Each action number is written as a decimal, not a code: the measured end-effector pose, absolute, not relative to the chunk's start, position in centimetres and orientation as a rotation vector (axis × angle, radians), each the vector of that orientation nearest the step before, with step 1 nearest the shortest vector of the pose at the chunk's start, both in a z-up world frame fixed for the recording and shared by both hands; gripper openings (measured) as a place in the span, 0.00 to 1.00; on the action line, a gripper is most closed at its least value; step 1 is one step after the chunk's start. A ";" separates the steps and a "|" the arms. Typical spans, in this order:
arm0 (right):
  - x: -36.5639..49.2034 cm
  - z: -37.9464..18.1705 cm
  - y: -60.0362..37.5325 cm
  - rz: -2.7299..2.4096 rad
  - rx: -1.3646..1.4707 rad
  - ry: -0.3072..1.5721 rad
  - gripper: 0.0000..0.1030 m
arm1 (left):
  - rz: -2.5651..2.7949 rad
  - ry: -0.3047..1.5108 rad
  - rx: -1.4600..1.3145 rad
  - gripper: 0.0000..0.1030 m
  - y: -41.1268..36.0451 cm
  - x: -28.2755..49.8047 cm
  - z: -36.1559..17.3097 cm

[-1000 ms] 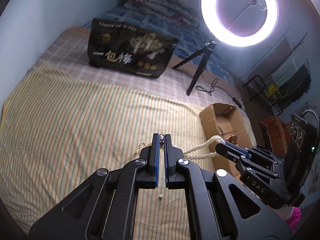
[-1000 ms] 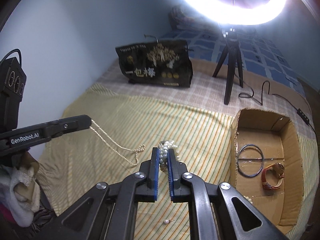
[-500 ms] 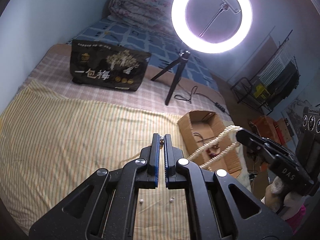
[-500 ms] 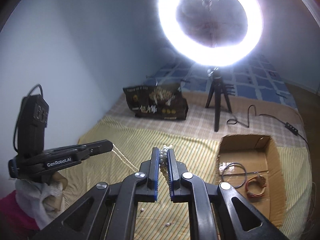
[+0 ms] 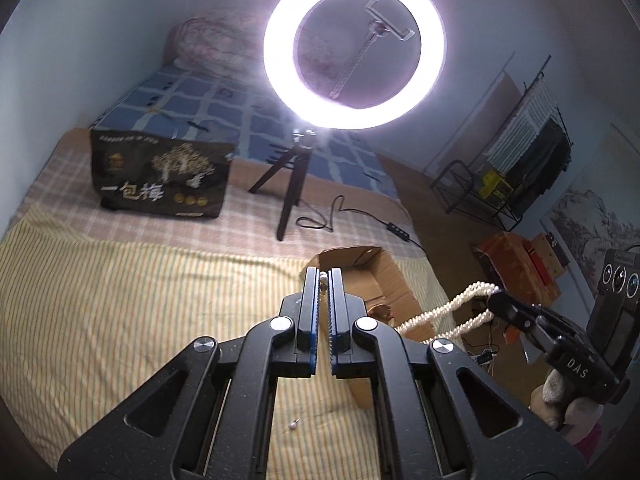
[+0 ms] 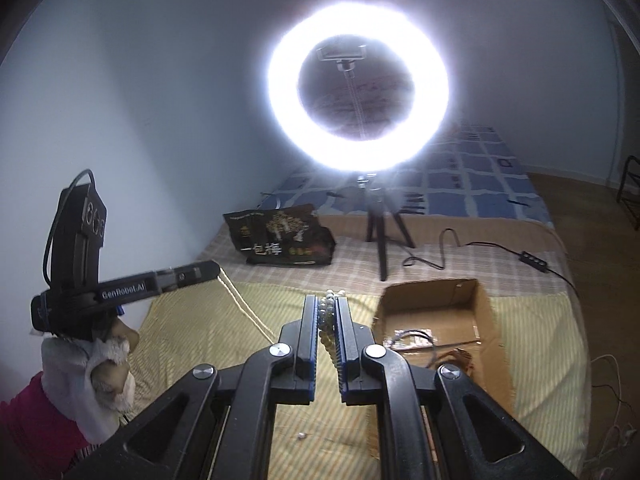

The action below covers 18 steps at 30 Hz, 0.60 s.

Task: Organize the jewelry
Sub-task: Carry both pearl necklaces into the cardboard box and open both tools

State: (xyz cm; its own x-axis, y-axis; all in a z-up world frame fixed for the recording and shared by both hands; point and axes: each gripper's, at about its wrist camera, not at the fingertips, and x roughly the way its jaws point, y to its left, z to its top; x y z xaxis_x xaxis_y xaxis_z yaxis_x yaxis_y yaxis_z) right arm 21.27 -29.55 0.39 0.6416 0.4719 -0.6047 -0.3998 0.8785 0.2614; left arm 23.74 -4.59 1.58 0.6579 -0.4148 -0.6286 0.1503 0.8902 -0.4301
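Note:
A long pearl necklace (image 5: 448, 312) is stretched in the air between both grippers. My left gripper (image 5: 323, 276) is shut on one end; a bead shows between its tips. My right gripper (image 6: 329, 300) is shut on the other end, several beads bunched between its pads. In the right wrist view the strand (image 6: 244, 308) runs down from the left gripper (image 6: 200, 270). In the left wrist view the right gripper (image 5: 496, 300) holds the strand over the open cardboard box (image 5: 384, 276). The box (image 6: 484, 316) holds a bangle and a watch.
A striped yellow cloth (image 5: 120, 300) covers the bed. A small loose earring (image 5: 294, 424) lies on it near me. A lit ring light on a tripod (image 5: 290, 200) and a black gift bag (image 5: 160, 176) stand behind. A cable (image 6: 500, 252) trails right.
Both grippers have risen well above the bed, lifting the necklace off the cloth. The strand now hangs in the air by the box rather than lying on the bed.

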 end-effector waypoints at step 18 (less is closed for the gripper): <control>20.5 -1.5 -38.0 0.379 0.135 0.768 0.05 | -0.430 0.803 -0.222 0.01 -15.7 28.1 2.8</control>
State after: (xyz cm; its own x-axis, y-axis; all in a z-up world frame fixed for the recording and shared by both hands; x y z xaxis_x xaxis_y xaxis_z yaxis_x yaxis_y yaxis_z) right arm 20.53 -37.95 -1.54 0.6559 0.3819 -0.6511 -0.2843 0.9240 0.2556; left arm 28.13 -15.68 2.84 0.6144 -0.4524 -0.6465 0.2867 0.8913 -0.3512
